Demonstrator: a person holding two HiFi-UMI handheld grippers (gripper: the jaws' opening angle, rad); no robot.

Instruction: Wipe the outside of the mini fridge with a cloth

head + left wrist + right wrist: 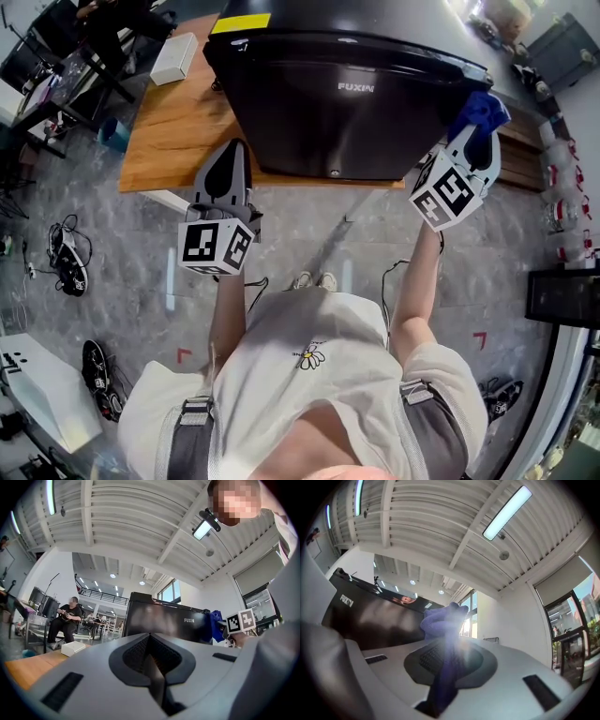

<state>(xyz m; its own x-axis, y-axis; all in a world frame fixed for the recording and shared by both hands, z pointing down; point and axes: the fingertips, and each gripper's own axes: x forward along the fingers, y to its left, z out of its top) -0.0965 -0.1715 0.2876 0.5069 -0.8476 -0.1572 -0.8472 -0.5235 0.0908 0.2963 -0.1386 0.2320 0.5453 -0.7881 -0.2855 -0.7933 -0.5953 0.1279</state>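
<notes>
Mini fridge: the black mini fridge (pixel 347 103) stands on the wooden table (pixel 173 131) straight ahead of you, its glossy door facing you.
Cloth: the blue cloth (pixel 480 112) sits bunched at the fridge's right edge; I cannot tell whether it touches the door.
Right gripper: your right gripper (pixel 475 139) has its jaws clamped on the cloth, a fold hanging down between them.
Left gripper: your left gripper (pixel 232 155) has its jaws together on nothing and hovers in front of the fridge's left side, near the table's edge.
Risk, grip: the cloth is held by a thin fold, so a hard drag across the door could pull it free.
Risk, contact: if the bunch slips aside, your bare jaw tips may scrape the glossy face.
Risk, push: you are not bracing the fridge, so heavy pressure may shift it.
Writing: "FUXIN" in pale letters on the door.
Label: the yellow label (pixel 240 23) on top is too small to read.
</notes>
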